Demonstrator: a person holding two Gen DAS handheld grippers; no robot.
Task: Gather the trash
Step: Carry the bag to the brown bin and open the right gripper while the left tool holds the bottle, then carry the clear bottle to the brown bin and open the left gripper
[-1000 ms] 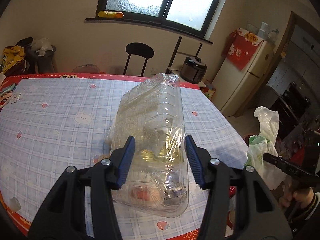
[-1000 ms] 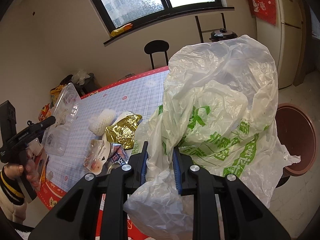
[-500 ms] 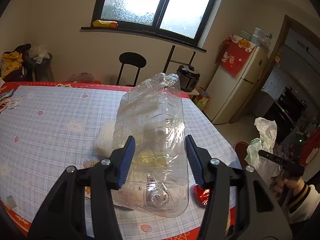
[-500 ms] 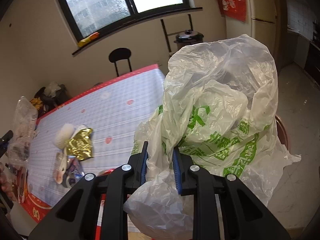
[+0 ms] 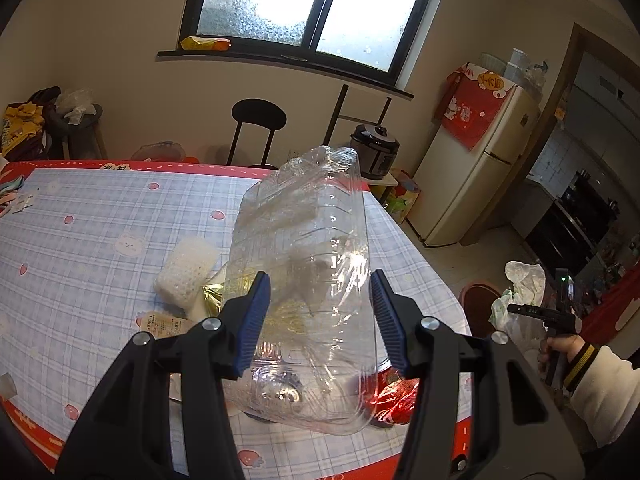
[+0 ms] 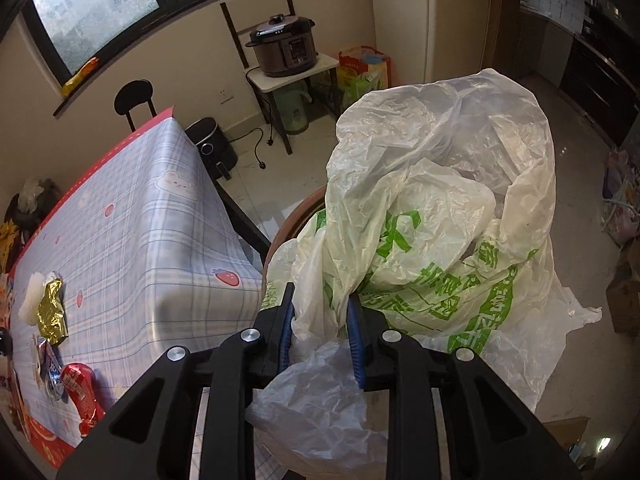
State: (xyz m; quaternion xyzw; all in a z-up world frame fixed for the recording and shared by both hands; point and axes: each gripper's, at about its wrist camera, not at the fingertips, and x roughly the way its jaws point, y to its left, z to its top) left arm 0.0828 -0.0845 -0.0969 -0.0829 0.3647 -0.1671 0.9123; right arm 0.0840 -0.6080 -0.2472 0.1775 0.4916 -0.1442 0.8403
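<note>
My left gripper (image 5: pixel 318 312) is shut on a clear plastic clamshell container (image 5: pixel 308 280) and holds it above the table (image 5: pixel 100 208). My right gripper (image 6: pixel 320 328) is shut on a white plastic bag with green print (image 6: pixel 436 216), held off the table's right end over the floor; the bag also shows small in the left wrist view (image 5: pixel 516 304). On the table lie a white foam net (image 5: pixel 186 272), a gold foil wrapper (image 6: pixel 50 312), a red wrapper (image 6: pixel 80 392) and a small labelled packet (image 5: pixel 162 324).
A reddish-brown bin (image 5: pixel 478 300) stands on the floor by the table's end, under the bag. A black chair (image 5: pixel 258 120), a pressure cooker on a small stand (image 6: pixel 284 46), a fridge (image 5: pixel 476 172) and an air fryer (image 6: pixel 210 146) line the far wall.
My left gripper has lifted the clamshell higher and tilted back. My right gripper has swung the bag rightward, away from the table's trash and over the bin.
</note>
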